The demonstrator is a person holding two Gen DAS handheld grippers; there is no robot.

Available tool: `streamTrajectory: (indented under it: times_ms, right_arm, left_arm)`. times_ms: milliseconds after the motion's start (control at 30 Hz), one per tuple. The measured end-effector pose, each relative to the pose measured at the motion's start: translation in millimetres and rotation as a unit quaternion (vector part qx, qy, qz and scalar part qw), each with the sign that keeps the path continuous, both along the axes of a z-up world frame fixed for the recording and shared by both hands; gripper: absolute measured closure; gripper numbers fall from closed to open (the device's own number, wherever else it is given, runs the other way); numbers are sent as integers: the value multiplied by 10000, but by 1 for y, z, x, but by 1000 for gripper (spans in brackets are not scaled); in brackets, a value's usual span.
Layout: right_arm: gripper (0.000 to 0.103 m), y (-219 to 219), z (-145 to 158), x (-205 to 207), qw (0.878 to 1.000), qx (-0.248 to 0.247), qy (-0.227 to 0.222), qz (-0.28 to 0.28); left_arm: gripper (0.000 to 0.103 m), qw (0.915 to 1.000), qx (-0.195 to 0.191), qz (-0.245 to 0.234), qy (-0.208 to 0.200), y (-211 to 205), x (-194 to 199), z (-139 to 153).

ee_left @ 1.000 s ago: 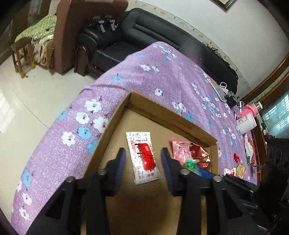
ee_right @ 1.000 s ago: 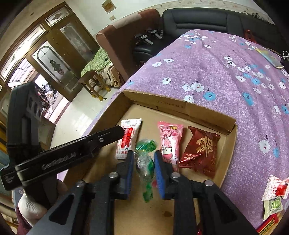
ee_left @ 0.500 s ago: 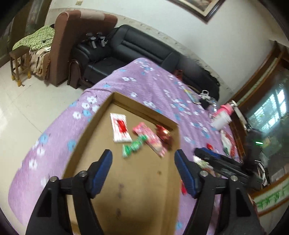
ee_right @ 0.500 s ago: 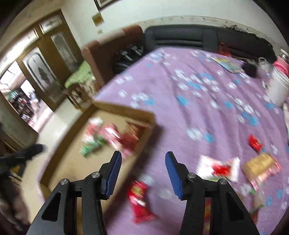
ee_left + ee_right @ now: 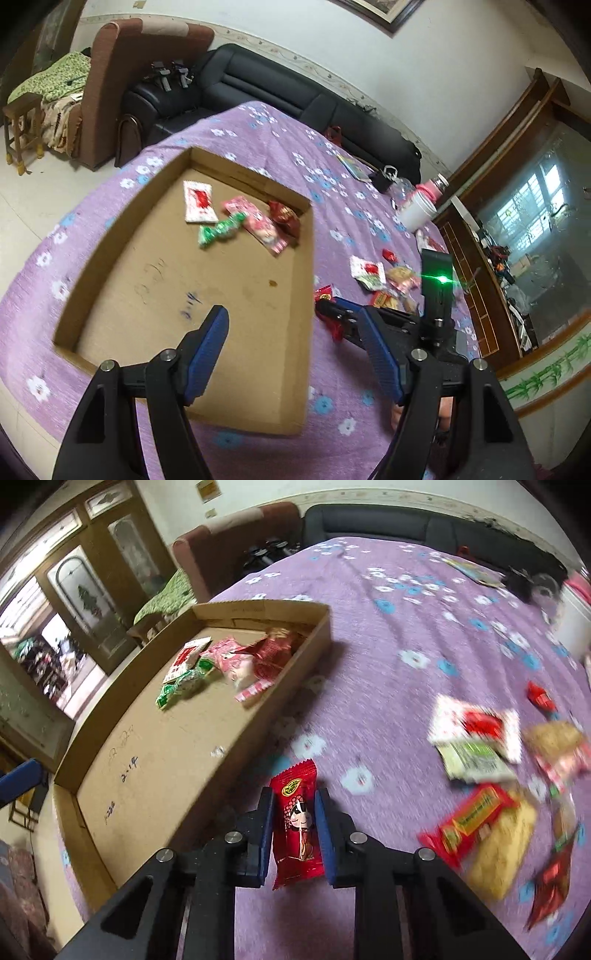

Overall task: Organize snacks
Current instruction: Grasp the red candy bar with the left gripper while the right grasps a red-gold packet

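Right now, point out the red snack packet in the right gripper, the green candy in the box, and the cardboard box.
red snack packet (image 5: 297, 823), right wrist view, printed face.
green candy (image 5: 218, 233), left wrist view, wrapper middle.
cardboard box (image 5: 314, 653), right wrist view, outer wall.

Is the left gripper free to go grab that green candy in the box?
Probably yes. The left gripper is open and empty above the box, and the green candy lies uncovered on the box floor, with nothing between them.
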State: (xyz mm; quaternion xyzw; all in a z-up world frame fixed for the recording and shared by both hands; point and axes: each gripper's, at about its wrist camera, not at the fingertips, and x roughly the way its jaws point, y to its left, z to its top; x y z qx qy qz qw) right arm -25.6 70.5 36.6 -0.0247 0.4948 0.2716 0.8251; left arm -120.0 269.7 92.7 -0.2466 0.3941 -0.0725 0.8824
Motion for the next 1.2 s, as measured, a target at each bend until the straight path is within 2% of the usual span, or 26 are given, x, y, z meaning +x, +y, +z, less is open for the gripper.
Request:
streamTrajectory:
  times_ms: [133, 267, 400, 433, 500, 533, 667, 933, 967, 1000, 1200]
  right_arm:
    - [79, -34, 2, -30, 9999, 75, 104, -76]
    - [75, -76, -1, -65, 9999, -73, 50, -149]
    - [60, -119, 11, -81, 9995, 184, -63, -246]
    - [57, -135, 19, -82, 9986, 306, -217, -384]
    - [39, -160, 29, -76, 9954, 355, -462, -762]
    - [38, -172, 33, -71, 9927, 304, -588, -1005]
    - [38, -193, 29, -47, 9870, 23, -787, -1400]
    - [39, -172, 0, -12, 9895, -424, -809, -1123]
    - [45, -172, -3, -10, 9895, -449, -792, -1124]
    - [61, -174, -5, -10, 9895, -440, -766, -1146]
    - [63, -191, -2, -16, 9880, 4, -755, -1346]
  left_arm:
    - [31, 9994, 108, -317, 11, -23, -1, 0]
    - [31, 9977, 231, -630, -5, -47, 3, 0]
    - [31, 9951, 223, -960, 33, -79, 9, -4]
    - [31, 9943, 236, -1036, 39, -85, 9, -5]
    - [31, 9920, 298, -1223, 62, -102, 7, -7]
    - [31, 9910, 329, -1292, 73, -109, 7, -8]
    - [31, 9844, 574, -1647, 253, -144, 4, -22]
    - [31, 9743, 942, -1911, 735, -190, 12, -58]
    - [31, 9733, 1002, -1925, 753, -195, 14, -60]
    - [31, 9717, 1092, -1952, 763, -201, 16, -63]
    - [31, 9664, 1413, -2013, 749, -228, 34, -76]
